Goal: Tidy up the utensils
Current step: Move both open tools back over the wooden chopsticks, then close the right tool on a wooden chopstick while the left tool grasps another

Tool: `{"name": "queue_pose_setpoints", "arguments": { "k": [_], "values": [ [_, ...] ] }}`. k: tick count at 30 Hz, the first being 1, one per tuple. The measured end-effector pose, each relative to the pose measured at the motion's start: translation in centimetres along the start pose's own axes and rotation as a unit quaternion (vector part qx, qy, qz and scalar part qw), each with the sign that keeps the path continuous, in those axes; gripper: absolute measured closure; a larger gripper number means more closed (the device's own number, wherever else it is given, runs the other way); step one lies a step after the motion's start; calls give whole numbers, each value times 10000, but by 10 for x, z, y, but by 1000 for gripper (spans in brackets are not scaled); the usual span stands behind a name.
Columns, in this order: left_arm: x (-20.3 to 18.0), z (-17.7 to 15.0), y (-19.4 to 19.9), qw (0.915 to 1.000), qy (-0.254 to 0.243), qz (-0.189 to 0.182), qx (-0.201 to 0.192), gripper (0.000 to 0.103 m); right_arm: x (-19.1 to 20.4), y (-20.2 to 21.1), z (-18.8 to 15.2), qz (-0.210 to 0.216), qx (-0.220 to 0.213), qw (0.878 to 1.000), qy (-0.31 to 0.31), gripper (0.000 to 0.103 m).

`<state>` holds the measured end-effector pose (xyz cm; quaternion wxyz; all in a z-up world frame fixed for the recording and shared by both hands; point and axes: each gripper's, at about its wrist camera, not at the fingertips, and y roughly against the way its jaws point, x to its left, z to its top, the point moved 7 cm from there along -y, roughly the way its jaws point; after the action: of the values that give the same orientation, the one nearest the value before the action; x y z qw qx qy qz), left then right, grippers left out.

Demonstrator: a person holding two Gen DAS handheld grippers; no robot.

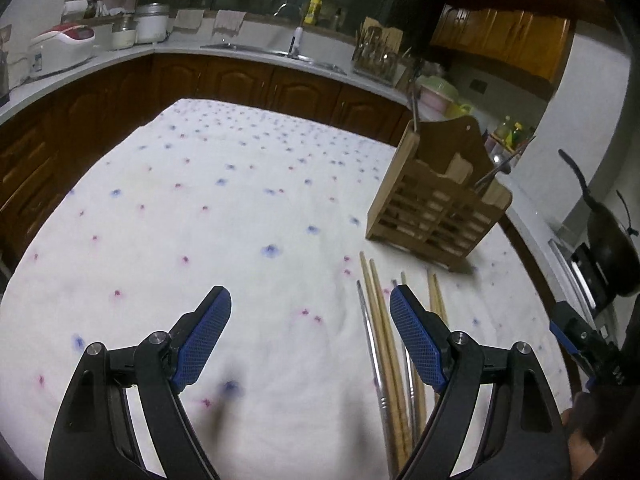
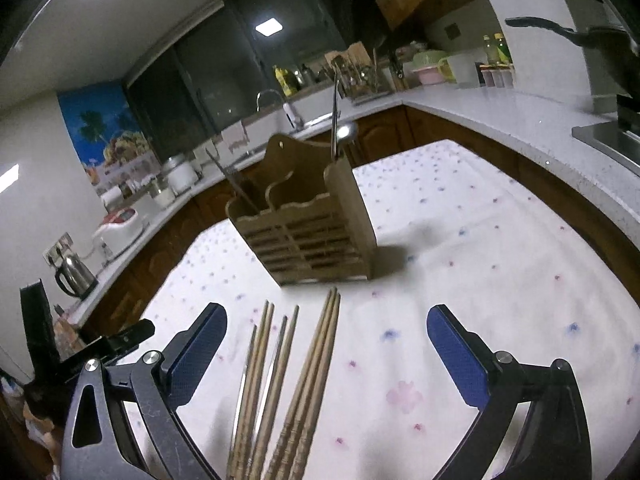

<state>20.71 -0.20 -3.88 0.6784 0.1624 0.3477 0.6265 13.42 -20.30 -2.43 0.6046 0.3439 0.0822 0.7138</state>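
While both tools hang over a flower-print cloth [image 1: 224,208], the left tool [image 1: 310,320] and right tool [image 2: 326,340] each stand spread wide, pinching nothing. Wooden and metal chopsticks [image 2: 316,356] lie side by side on the cloth at the near edge, between the right tool's blue pads [image 2: 456,360] and under the left tool's right pad. A slatted wooden holder [image 2: 308,232] stands upright just beyond them, already holding a few metal utensils [image 2: 335,120].
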Motion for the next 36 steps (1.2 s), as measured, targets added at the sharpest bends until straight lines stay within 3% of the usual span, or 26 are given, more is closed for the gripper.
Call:
{"name": "queue_pose_setpoints", "arguments": {
  "k": [5,13,19,21,29,33,36],
  "values": [
    [0,-4,-9,9998,-67,86,169,19,4,-18,-11,-71,309,9994,148,5],
    [4,-11,-27,9985,-82,238,488,19,7,-58,-26,-191,967,9944,388,37],
    [9,-12,-33,9978,-34,313,587,19,13,-95,-54,-353,1635,9828,784,60],
    [9,-12,-35,9976,-48,314,611,19,13,-95,-59,-518,1627,9799,1034,65],
    [2,-14,-43,9970,-128,279,708,19,-34,-52,-62,-921,1643,9756,1131,65],
    [-10,-10,-53,9967,-234,215,752,19,-54,-35,-56,-723,1515,9836,655,61],
    [-23,-3,-62,9959,-382,153,803,19,-46,-31,-43,-542,1301,9887,512,62]
  ]
}}
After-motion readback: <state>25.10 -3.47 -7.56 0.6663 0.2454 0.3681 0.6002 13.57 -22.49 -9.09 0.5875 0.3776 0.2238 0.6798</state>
